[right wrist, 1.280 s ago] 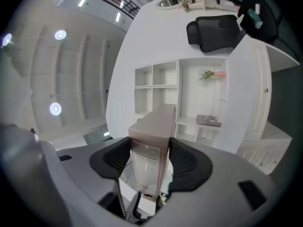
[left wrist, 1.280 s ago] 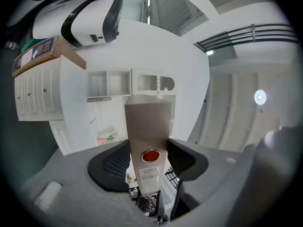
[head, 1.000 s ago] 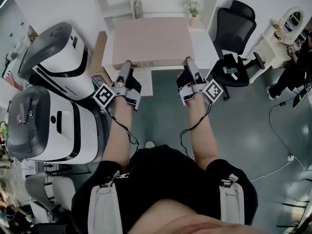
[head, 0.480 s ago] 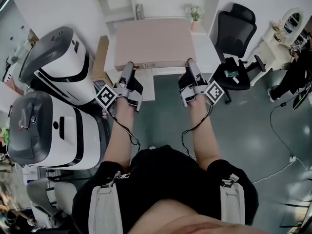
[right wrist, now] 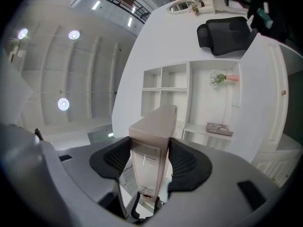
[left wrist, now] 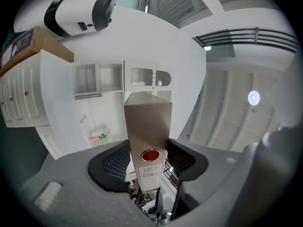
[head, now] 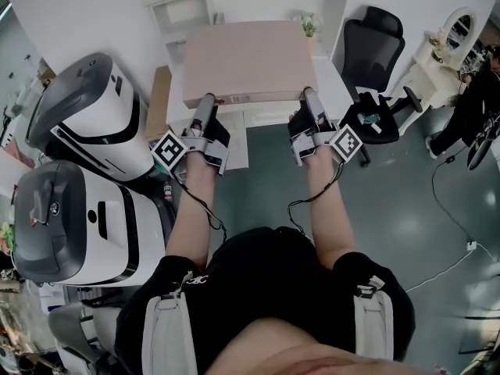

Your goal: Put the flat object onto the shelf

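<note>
A wide flat pinkish-beige box [head: 246,59] is held level in front of me, its near edge bearing a small label. My left gripper [head: 205,108] is shut on the box's near left corner, and my right gripper [head: 309,101] is shut on the near right corner. In the left gripper view the box's edge [left wrist: 147,136] stands clamped between the dark pads, with a red dot and label on it. The box's labelled edge [right wrist: 152,141] shows in the right gripper view too, pinched between both pads. The white shelf unit [head: 183,10] stands just beyond the box.
Two large white and grey machines [head: 86,108] stand at my left. A black office chair [head: 375,53] is at the right, with a white dresser [head: 453,45] further right. A small potted plant [head: 309,23] and a book sit on the shelf. Cables trail on the grey floor.
Both grippers have carried the box forward and upward toward the shelf; its far edge now covers more of the shelf's lower part.
</note>
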Available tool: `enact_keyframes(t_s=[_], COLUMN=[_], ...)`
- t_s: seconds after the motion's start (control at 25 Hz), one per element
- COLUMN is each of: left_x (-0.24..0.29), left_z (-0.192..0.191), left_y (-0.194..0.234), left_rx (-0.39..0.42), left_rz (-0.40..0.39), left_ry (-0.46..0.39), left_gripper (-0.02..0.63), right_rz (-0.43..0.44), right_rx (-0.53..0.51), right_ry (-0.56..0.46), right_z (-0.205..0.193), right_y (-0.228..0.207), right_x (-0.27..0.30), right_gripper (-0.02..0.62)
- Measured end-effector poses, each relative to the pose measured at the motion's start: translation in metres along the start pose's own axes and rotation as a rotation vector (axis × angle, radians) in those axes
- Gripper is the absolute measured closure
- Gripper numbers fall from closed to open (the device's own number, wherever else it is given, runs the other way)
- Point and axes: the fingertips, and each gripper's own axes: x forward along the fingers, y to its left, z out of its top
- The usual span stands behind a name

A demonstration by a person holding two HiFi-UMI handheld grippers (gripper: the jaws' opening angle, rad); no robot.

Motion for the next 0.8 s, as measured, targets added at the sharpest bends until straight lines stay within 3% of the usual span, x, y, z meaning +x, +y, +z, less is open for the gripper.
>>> enact_keyframes(t_s=[0.36, 0.8], left_x=[0.021, 0.083], left_z=[0.012, 0.025], left_y=[0.014, 0.058], left_rx=[0.0, 0.0], left_rz=[-0.01, -0.011], left_ry=[0.016, 0.029], left_gripper=[0.354, 0.354], right_rz=[0.006, 0.015], right_rx=[-0.012, -0.014], right_ry=[-0.019, -0.037], right_z=[0.006, 0.038], right_y=[-0.015, -0.072], right_x=[0.018, 0.059], right_gripper=[0.345, 0.345])
